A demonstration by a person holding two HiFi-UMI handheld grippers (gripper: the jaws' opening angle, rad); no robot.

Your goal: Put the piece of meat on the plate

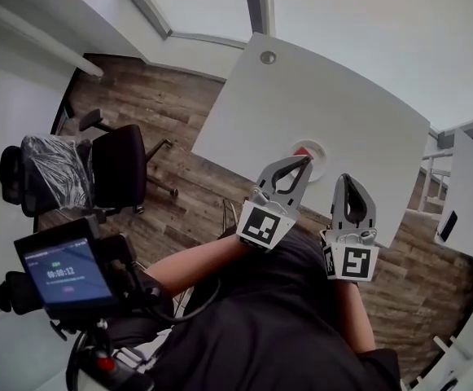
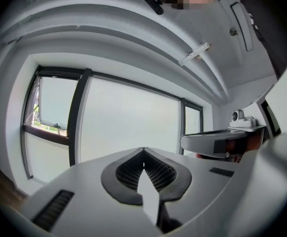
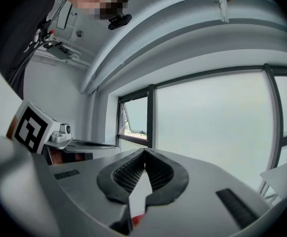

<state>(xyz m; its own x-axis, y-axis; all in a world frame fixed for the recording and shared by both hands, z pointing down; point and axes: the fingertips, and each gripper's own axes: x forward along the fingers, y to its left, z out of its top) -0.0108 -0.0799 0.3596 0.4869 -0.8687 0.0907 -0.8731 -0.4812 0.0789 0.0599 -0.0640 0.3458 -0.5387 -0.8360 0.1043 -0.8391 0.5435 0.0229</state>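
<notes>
In the head view a small white round plate point(image 1: 317, 148) sits near the front edge of a white table point(image 1: 301, 96). A red piece of meat point(image 1: 303, 150) lies on the plate, partly hidden by my left gripper point(image 1: 305, 163), whose tips hang over it. That gripper is shut with nothing in it. My right gripper point(image 1: 346, 179) hovers just to the right, also shut and empty. In the left gripper view the left gripper point(image 2: 143, 150) points level at the windows. The right gripper view shows the right gripper point(image 3: 144, 153) closed at the tips, with a sliver of the red meat point(image 3: 137, 219) below.
A black office chair point(image 1: 116, 169) stands on the wood floor left of the table. A device with a lit screen point(image 1: 63, 272) is at the lower left. A second white table point(image 1: 472, 198) stands at the right. Large windows point(image 2: 128, 120) fill the wall ahead.
</notes>
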